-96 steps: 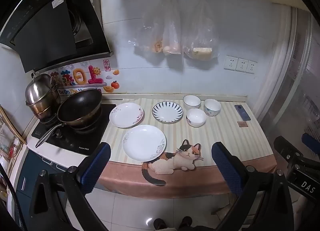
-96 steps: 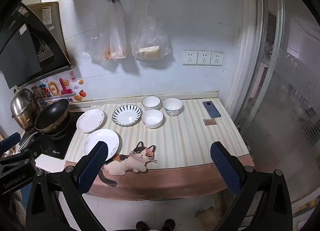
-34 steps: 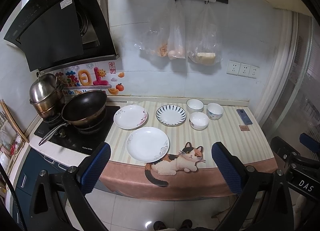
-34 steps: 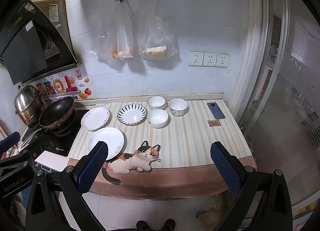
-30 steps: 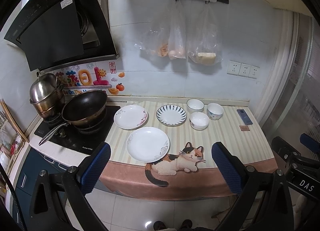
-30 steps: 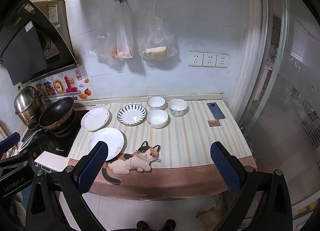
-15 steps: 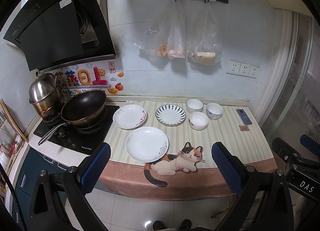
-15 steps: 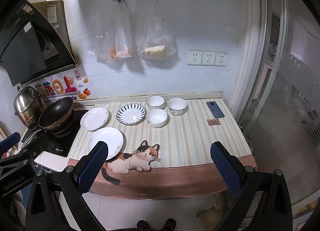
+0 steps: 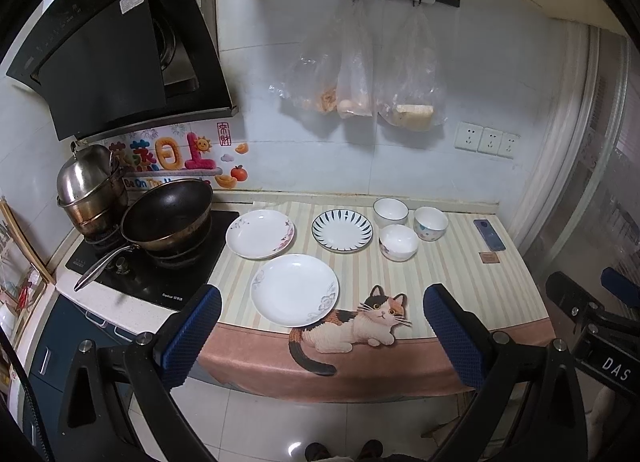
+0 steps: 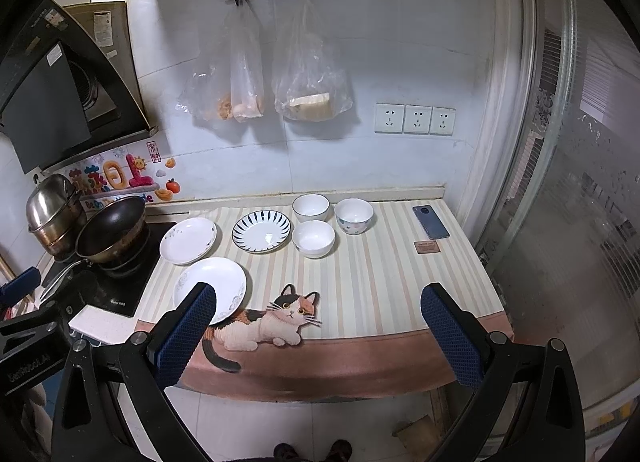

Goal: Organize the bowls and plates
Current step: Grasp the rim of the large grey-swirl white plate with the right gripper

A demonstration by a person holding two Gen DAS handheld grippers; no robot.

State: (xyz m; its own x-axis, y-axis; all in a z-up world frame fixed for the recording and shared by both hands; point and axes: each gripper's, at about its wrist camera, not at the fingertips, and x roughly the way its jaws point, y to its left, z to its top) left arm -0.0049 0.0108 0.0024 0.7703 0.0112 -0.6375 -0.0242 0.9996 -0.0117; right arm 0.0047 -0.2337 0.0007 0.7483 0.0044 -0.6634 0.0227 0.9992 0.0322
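Three plates lie on the striped counter mat: a large white plate (image 9: 294, 289) (image 10: 212, 288) nearest the front, a floral-rimmed plate (image 9: 260, 234) (image 10: 188, 240) behind it by the stove, and a blue-striped plate (image 9: 342, 230) (image 10: 261, 231) in the middle. To their right stand three bowls: a white bowl (image 9: 399, 242) (image 10: 313, 238), a blue-rimmed bowl (image 9: 391, 212) (image 10: 311, 207) and a patterned bowl (image 9: 431, 223) (image 10: 354, 215). My left gripper (image 9: 320, 336) and right gripper (image 10: 316, 336) both hang open in front of the counter, well short of the dishes, holding nothing.
A black wok (image 9: 167, 214) and a steel pot (image 9: 86, 185) sit on the stove at left. A phone (image 9: 489, 234) and a small brown card (image 9: 489, 258) lie at the counter's right end. Plastic bags (image 9: 360, 81) hang on the wall. The person's shoes (image 9: 344, 450) show on the tiled floor.
Both views have drifted slightly since the earliest frames, with the counter sitting a little lower in frame. Both grippers stay open and the dishes have not moved.
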